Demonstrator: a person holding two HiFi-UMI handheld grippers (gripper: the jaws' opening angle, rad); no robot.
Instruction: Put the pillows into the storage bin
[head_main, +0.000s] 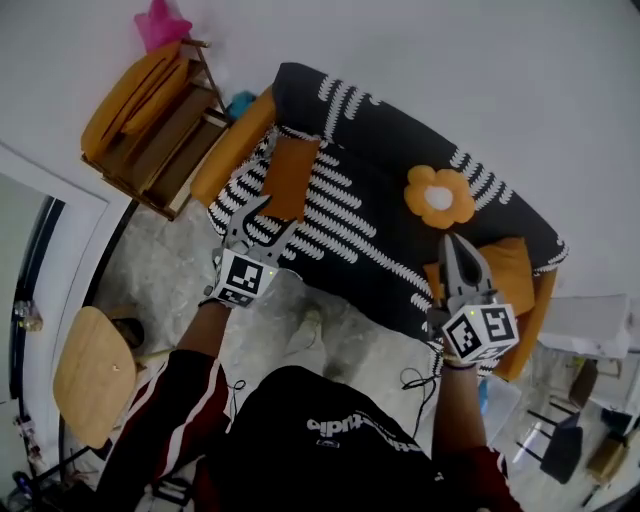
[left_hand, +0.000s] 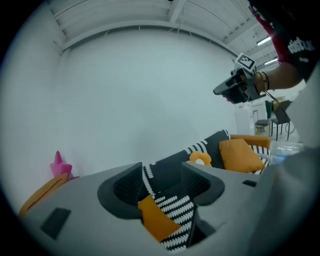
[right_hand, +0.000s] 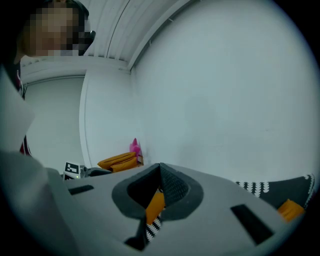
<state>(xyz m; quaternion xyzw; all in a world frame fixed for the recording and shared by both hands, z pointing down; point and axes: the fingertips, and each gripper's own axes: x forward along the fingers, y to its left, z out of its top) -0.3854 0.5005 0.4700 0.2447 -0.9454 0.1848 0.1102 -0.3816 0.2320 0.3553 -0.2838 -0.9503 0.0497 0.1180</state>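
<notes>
An orange pillow lies at the left end of a black-and-white patterned sofa. A flower-shaped pillow leans on the backrest, and a second orange pillow sits at the right end. My left gripper is open just short of the left orange pillow, which shows between its jaws untouched. My right gripper is shut and empty, hovering beside the right orange pillow. In the right gripper view, its jaws meet in front of the left orange pillow.
A wooden rack with orange cushions stands left of the sofa, with a pink object behind it. A round wooden chair seat is at the lower left. A white table and a black chair stand at the right.
</notes>
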